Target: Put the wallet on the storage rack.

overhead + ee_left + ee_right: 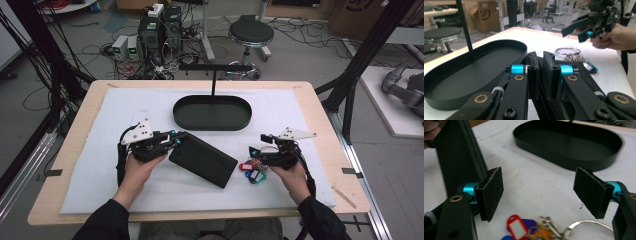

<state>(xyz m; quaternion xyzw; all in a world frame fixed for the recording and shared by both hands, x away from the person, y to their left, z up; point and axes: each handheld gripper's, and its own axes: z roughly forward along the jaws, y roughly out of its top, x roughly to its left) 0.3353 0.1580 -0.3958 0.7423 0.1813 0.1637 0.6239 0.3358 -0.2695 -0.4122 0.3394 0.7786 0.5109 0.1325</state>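
A flat black case (202, 159) lies slantwise on the white mat, its left end raised a little. My left gripper (177, 137) is shut on that end. The left gripper view shows the two jaws (540, 62) pressed together on the case's thin edge (580, 68). A bunch of keys (252, 170) with coloured tags and a metal ring lies right of the case. My right gripper (257, 143) hovers just above and behind the keys, open, with nothing between its pads (539, 192). The keys (524, 226) lie below the pads, and the case (459, 157) stands at the left.
An oval black tray (212, 111) with an upright post sits at the back middle of the mat, seen also as the tray (474, 72) and the tray (569, 142). The wooden table edge runs around the mat. A stool, computers and cables stand on the floor beyond.
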